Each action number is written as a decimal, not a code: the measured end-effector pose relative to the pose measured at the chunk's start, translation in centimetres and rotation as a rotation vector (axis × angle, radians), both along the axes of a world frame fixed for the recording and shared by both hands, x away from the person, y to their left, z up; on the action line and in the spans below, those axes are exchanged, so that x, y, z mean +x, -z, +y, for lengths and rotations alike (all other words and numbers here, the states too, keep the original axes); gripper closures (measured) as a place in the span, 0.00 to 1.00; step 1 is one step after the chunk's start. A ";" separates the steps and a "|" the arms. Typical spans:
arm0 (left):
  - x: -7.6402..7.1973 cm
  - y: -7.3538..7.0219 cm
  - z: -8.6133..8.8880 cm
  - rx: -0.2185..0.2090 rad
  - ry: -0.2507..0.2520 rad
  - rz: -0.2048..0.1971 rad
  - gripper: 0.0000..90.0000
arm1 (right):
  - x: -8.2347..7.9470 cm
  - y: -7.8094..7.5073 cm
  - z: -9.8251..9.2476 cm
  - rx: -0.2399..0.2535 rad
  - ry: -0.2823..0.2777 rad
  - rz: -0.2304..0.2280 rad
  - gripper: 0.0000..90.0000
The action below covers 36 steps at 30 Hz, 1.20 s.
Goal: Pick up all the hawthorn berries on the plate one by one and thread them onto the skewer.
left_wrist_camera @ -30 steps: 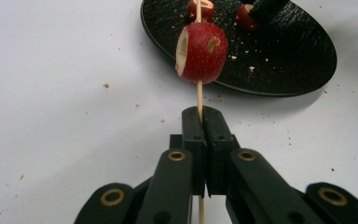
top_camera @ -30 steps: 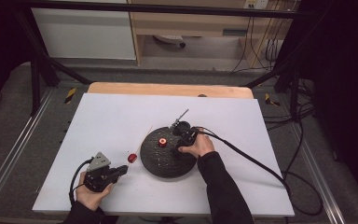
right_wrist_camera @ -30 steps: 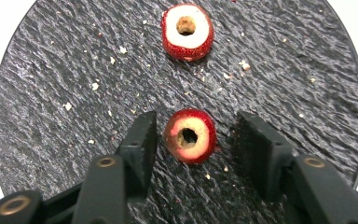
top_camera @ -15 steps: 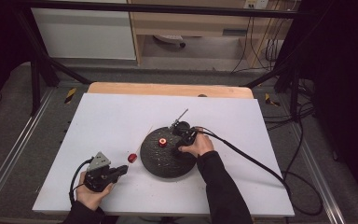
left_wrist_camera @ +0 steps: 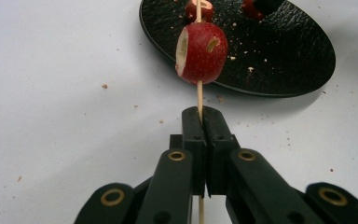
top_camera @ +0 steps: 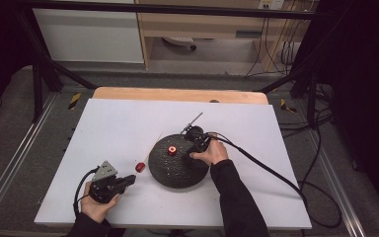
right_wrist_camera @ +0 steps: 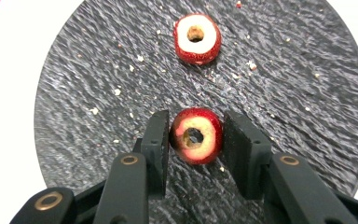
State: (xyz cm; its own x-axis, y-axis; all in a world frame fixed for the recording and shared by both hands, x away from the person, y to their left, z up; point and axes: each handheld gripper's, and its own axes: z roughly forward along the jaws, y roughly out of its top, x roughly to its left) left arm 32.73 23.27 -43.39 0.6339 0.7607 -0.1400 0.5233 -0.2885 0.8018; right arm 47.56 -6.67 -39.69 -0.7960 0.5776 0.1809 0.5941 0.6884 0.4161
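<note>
My left gripper rests near the table's front left, shut on a thin wooden skewer. A red fruit piece is threaded on the skewer just left of the round black plate. My right gripper reaches over the plate's far right part. Its pads press both sides of a cored red fruit that sits on the plate. A second cored fruit lies loose farther along the plate.
Behind the plate a thin metal rod lies on the white table sheet. Crumbs dot the plate and sheet. A black cable trails right from the right gripper. A wooden edge borders the far side.
</note>
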 end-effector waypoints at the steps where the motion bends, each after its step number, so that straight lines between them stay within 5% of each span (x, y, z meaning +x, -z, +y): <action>1: 0.0 0.0 0.0 -0.001 0.000 0.000 0.98 | -0.1 -0.2 0.0 0.011 0.015 0.005 0.70; 12: -0.2 -0.1 -0.4 -0.002 0.002 -0.011 0.98 | -1.1 -1.7 -1.1 0.112 0.084 -0.013 0.70; 21: -0.3 -0.1 -0.7 -0.005 0.004 -0.019 0.98 | -2.7 -1.8 -2.6 0.359 0.180 -0.058 0.70; 36: -0.5 -0.1 -1.2 -0.008 0.003 -0.029 0.98 | -5.1 -0.2 -4.5 0.691 0.330 -0.111 0.70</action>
